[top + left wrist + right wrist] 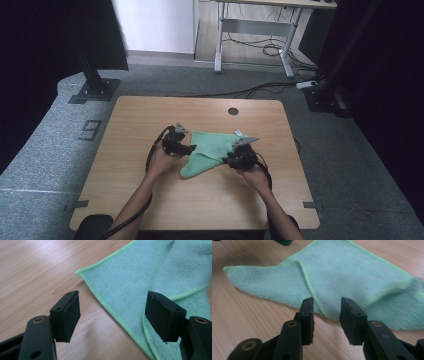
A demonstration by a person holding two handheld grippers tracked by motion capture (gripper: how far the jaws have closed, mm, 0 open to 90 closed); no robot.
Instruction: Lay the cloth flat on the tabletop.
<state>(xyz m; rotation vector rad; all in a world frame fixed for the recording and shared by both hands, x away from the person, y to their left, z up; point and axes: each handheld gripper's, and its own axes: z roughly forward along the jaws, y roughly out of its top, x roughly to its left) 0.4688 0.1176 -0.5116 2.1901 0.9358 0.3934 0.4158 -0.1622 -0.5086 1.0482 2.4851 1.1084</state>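
A green microfibre cloth (207, 149) lies crumpled on the wooden table (145, 112), one corner folded over toward the near side. My left gripper (192, 148) is at the cloth's left edge. In the left gripper view its jaws (113, 295) stand wide apart above the cloth's hemmed edge (150, 272), with nothing pinched. My right gripper (226, 160) is at the cloth's right near side. In the right gripper view its jaws (327, 300) stand a little apart just over the folded cloth (352, 272), pads not pressing on it.
A round cable hole (233, 111) sits in the table's far middle. Beyond the table are a black post base (94, 91) on the left, a desk frame (255, 30) with floor cables, and another stand at right. Bare wood surrounds the cloth.
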